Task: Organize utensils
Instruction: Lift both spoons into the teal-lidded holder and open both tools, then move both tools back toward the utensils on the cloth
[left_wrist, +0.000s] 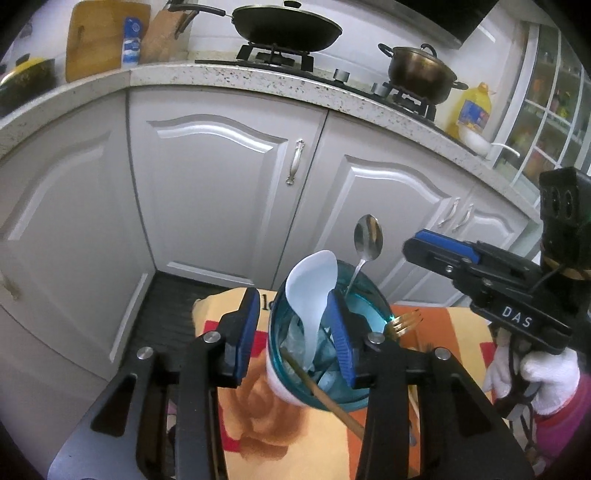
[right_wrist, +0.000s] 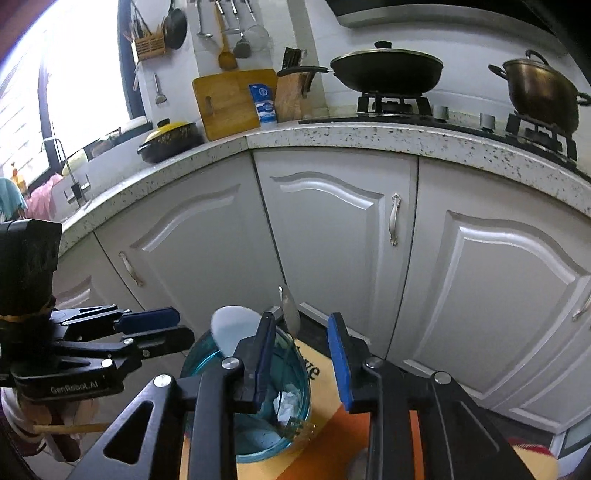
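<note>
A blue glass cup (left_wrist: 369, 306) stands on a flower-patterned cloth (left_wrist: 277, 424). In it lean a white plastic spoon (left_wrist: 314, 280), a metal spoon (left_wrist: 367, 236), a gold fork (left_wrist: 404, 321) and a wooden stick (left_wrist: 325, 398). My left gripper (left_wrist: 295, 332) is open, and its blue pads straddle the white spoon's handle and the cup's left rim without pressing. My right gripper (right_wrist: 302, 360) is open just above the cup (right_wrist: 295, 406), with the metal spoon (right_wrist: 290, 314) standing free ahead of its fingers. Each gripper shows in the other view: right gripper (left_wrist: 443, 251), left gripper (right_wrist: 159, 325).
White cabinet doors (left_wrist: 221, 166) stand close behind the cloth-covered table. The speckled counter (left_wrist: 258, 79) above carries a wok (left_wrist: 286, 27), a pot (left_wrist: 421, 72), an oil bottle (left_wrist: 472, 110), a cutting board (right_wrist: 229, 103) and a knife block (right_wrist: 293, 94). A white-gloved hand (left_wrist: 546, 373) holds the right gripper.
</note>
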